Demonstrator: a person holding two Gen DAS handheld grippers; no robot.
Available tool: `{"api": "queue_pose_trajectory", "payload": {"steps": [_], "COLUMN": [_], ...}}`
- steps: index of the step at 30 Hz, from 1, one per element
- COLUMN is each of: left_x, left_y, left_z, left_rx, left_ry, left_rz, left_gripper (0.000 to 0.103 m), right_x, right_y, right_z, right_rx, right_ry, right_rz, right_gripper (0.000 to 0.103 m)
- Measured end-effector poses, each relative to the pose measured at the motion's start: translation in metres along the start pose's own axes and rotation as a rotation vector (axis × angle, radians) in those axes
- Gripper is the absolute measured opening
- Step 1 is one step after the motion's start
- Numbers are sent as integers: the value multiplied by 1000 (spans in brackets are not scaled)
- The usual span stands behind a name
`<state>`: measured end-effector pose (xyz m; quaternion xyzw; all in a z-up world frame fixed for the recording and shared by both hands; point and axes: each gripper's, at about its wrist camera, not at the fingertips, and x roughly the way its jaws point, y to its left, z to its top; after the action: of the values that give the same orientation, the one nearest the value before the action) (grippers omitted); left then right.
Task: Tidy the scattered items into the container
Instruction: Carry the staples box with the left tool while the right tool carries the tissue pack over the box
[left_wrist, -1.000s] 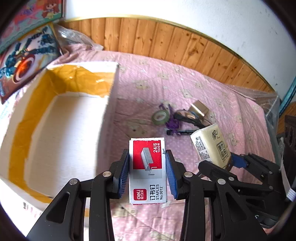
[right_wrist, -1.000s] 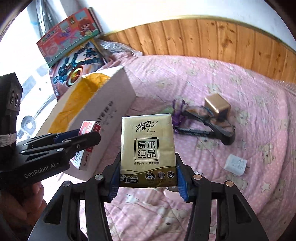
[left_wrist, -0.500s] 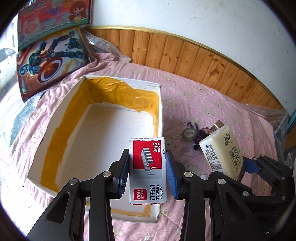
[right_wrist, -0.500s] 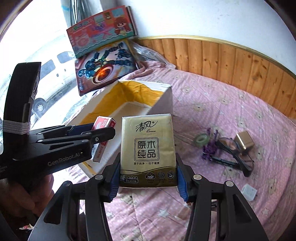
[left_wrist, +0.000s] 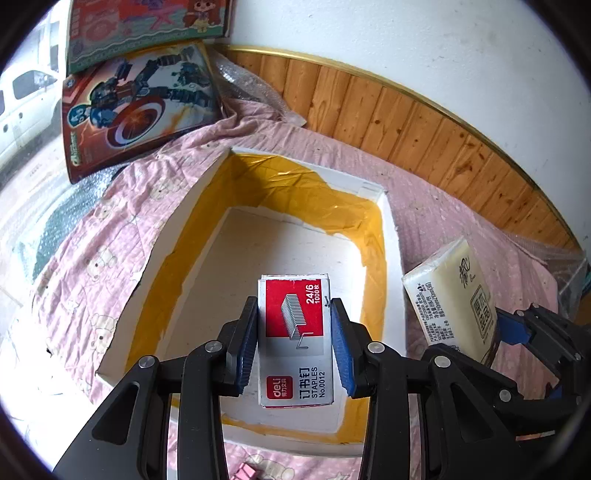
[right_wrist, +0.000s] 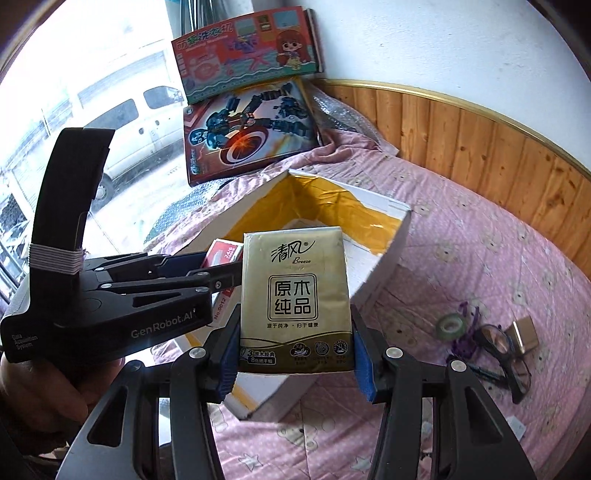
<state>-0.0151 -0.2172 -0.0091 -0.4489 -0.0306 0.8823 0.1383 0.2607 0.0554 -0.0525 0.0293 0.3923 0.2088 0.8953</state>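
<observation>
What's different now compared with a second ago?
Both hands carried their loads across the bed to the box: the staples box now hangs over its opening, the tissue pack beside its rim. Both grips stayed clamped; the glasses and tape still lie on the bedspread.

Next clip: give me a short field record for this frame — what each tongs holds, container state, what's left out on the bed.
left tongs: shut on staples box, held above the container's opening
right tongs: shut on tissue pack, beside the container
container: white box with yellow tape lining, open; no items visible inside
still on bedspread: tape roll, glasses, small gold box, purple item
background: two toy boxes leaning at the wall
</observation>
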Motion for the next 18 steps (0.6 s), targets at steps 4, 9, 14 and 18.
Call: {"api": "queue_pose_trajectory", "payload": {"steps": [4, 9, 14, 18], "left_x": [10, 26, 46, 61], "left_y": [20, 39, 51, 58], "left_z": [3, 14, 31, 45], "left_rx": [-29, -48, -64, -87], "left_ry": [29, 64, 103, 131], "left_rz": [-2, 3, 3, -11], "left_gripper": [39, 39, 39, 39], "right_x": [19, 44, 71, 90], "right_y": [11, 17, 13, 6], "right_z": [11, 25, 39, 52], "right_rx": [-15, -17, -3, 20], "right_ry": [22, 57, 103, 137], "right_rz": [13, 20, 25, 32], "right_gripper": [52, 52, 52, 52]}}
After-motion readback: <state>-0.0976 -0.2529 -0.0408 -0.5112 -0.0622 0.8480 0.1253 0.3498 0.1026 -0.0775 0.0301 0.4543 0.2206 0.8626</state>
